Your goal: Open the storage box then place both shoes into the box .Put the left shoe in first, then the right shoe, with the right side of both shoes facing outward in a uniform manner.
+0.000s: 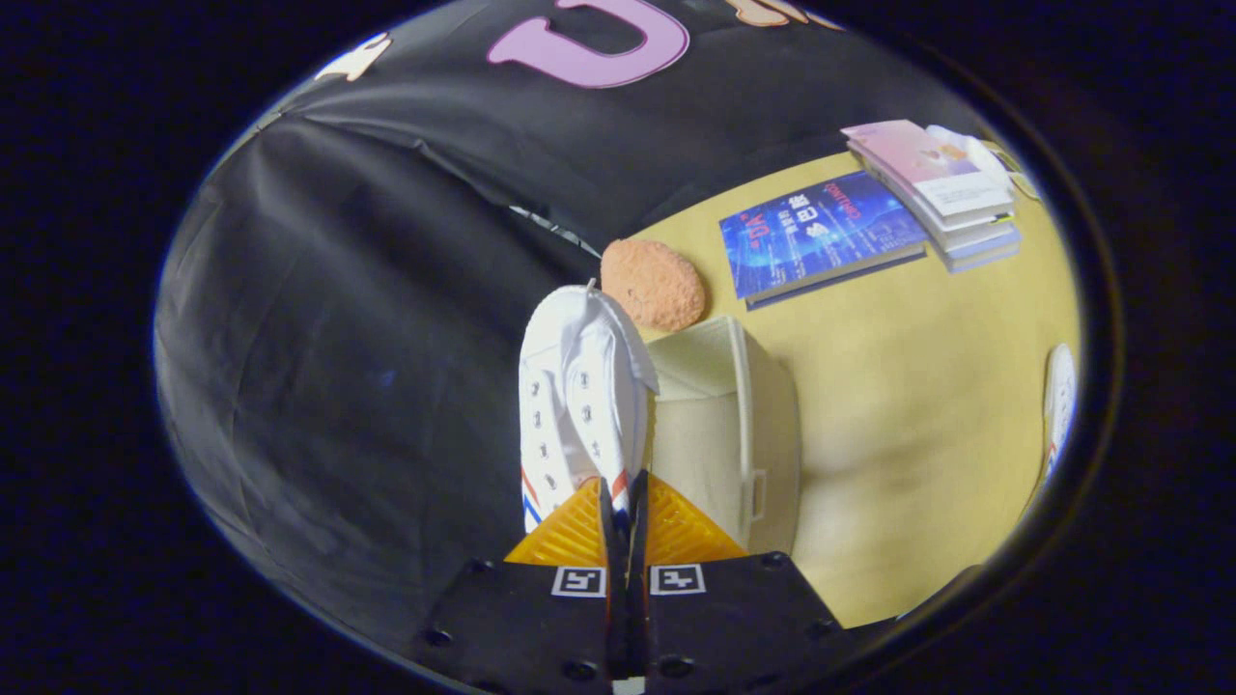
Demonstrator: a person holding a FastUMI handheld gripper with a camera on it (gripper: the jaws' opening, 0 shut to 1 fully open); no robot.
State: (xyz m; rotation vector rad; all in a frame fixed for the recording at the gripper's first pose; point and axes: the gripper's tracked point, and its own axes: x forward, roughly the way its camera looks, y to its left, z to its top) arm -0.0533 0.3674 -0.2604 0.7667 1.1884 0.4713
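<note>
Now fingers (624, 502) pinched on white shoe (577, 396), held beside open storage box (734, 425).

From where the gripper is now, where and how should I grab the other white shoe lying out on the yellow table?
The fingers are shut on the white shoe held beside the storage box. The other shoe lies at the yellow table's far side, partly cut off. Likely best: come from above and pinch its collar wall, a thin edge the fingers can straddle.
</note>
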